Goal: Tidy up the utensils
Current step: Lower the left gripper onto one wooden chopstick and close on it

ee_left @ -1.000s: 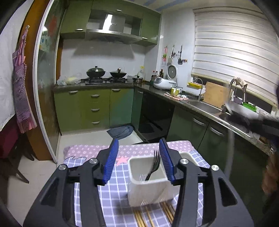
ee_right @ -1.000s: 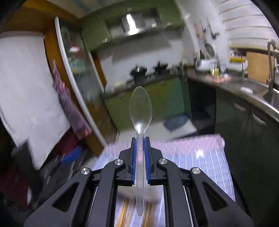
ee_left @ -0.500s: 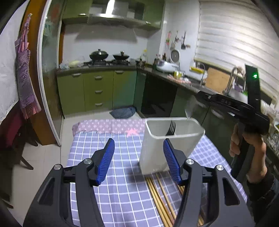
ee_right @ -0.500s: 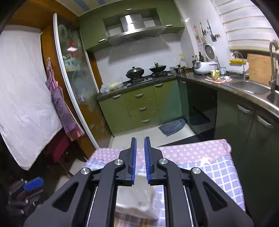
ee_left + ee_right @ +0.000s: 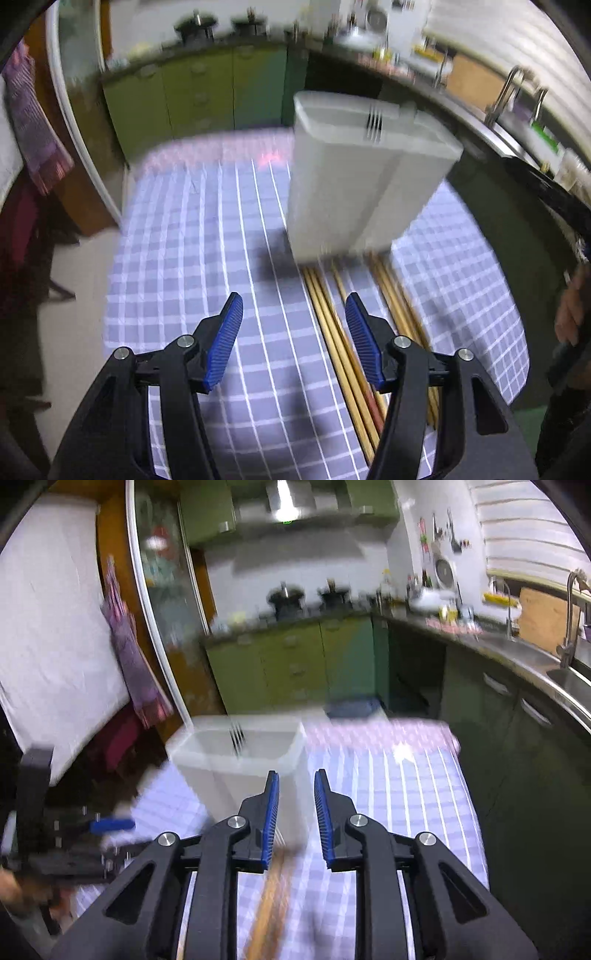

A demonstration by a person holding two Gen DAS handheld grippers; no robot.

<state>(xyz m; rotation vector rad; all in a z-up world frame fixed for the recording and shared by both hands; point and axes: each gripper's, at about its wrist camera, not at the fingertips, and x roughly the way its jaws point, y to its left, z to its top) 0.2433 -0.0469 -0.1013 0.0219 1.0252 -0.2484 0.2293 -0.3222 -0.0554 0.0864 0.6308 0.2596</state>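
fork (image 5: 373, 124) stands in white holder (image 5: 354, 192) beyond fingers. chopsticks (image 5: 343, 339) left on worktop (image 5: 192, 236), under left gripper (image 5: 293, 338), fingers released. right gripper (image 5: 296, 808) opening, empty.

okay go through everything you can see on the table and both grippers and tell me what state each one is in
left gripper: open, nothing between the pads.
right gripper: jaws opening, empty.
white utensil holder: upright on the checked cloth.
fork: standing in the holder, tines up.
chopsticks: lying loose on the cloth in front of the holder.
checked cloth: spread flat over the table.
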